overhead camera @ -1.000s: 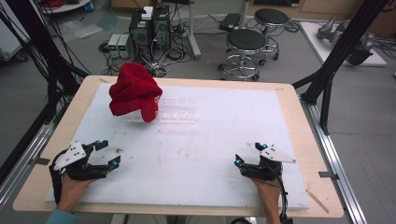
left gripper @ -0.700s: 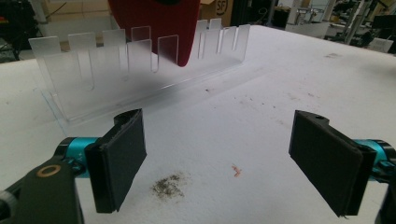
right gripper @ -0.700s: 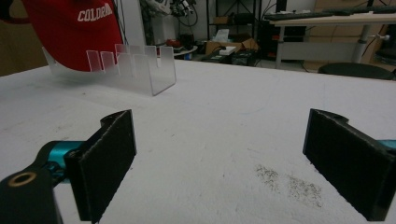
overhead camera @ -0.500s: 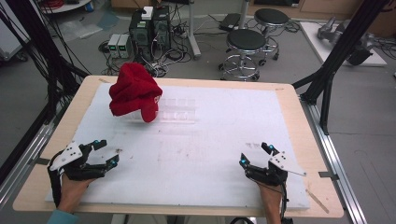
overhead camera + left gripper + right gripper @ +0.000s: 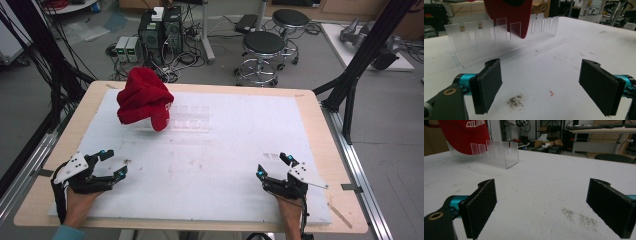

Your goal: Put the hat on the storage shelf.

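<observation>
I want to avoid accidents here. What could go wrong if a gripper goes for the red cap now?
1. The red cap hangs on one end of the clear slotted rack; pulling it could tip or drag this light-looking rack.
2. The transparent rack is hard to see, so the open left gripper might bump it.
3. Grit on the white mat may soil the cap.

White letters "COLOR" read on the red cap, its end hidden

A wooden table carries a white mat, on which stands a clear slotted rack.
</observation>
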The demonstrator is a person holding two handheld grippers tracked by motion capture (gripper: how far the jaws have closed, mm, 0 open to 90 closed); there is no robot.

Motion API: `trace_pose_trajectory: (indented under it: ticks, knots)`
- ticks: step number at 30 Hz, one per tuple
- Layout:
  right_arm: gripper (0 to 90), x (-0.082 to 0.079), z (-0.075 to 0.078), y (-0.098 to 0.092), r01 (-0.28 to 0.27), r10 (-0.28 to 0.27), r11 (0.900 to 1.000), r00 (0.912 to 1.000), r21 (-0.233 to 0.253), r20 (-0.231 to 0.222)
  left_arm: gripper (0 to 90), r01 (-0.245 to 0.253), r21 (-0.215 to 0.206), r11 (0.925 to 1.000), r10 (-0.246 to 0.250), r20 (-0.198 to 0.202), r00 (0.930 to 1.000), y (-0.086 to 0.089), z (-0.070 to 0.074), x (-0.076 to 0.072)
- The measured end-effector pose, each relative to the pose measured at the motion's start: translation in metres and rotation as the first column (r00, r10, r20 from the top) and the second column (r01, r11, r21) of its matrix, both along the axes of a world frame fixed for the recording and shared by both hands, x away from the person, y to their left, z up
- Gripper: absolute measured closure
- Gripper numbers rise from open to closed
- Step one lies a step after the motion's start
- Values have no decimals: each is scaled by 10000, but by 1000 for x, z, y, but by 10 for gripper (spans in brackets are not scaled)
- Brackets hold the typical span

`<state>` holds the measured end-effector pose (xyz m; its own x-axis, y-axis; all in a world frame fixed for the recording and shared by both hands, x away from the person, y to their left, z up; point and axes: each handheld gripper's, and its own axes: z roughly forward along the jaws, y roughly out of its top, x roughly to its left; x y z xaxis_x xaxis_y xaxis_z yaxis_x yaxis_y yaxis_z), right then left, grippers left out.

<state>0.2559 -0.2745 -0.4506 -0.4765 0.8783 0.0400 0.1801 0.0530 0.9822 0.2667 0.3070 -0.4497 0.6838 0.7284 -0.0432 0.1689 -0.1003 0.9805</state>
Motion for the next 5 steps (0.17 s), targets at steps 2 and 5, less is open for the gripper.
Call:
trace_pose_trajectory:
  ticks: [2,5]
  knots:
    - [84,0,0,0,-33,33,10000,10000,-31,25,188,48,-1,10000,-48,51,10000,0,0,0]
    - [84,-1,0,0,27,-27,10000,10000,4,88,182,15,-44,10000,-14,213,9998,0,0,-2]
